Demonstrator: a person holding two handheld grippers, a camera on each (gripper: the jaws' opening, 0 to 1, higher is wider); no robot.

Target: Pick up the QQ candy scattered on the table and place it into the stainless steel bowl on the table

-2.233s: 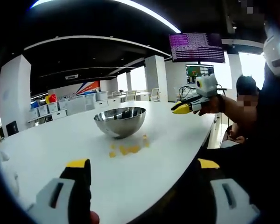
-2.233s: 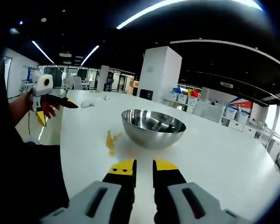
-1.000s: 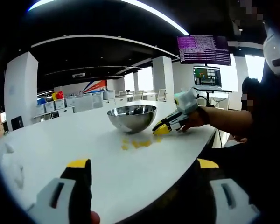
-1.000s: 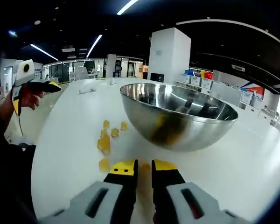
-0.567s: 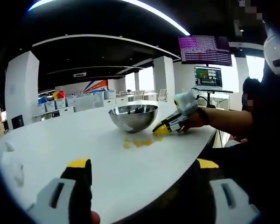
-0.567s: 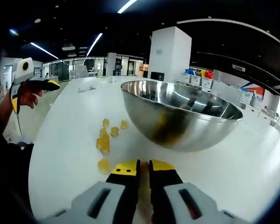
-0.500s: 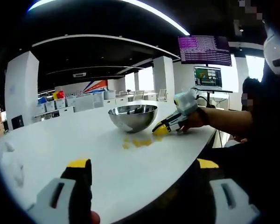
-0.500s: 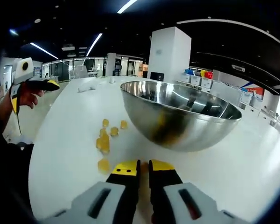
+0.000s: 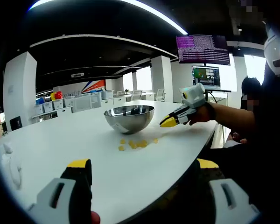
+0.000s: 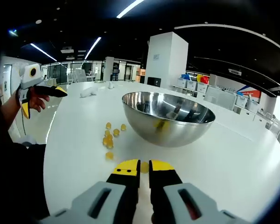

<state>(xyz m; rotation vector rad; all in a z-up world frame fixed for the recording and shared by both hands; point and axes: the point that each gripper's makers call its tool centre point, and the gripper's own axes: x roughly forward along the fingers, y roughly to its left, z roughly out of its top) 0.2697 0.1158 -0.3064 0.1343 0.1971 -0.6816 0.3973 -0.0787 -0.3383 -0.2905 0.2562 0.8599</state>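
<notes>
Looking along the left gripper (image 9: pixel 142 170), its jaws are spread wide over the white table (image 9: pixel 60 144), holding nothing. The stainless steel bowl (image 9: pixel 129 118) sits up at 12 o'clock, with the QQ candy (image 9: pixel 136 144) scattered on the table just in front of it. The right gripper (image 9: pixel 170 122) hovers at about 1 o'clock, above the table.

Right gripper view: the yellow tips are pinched on one orange candy (image 10: pixel 144 166). The rest of the candy lies at 11 o'clock, the bowl at 12.

Left hand-held gripper (image 9: pixel 142 169) agape, right hand-held gripper (image 10: pixel 144 167) pinched.
</notes>
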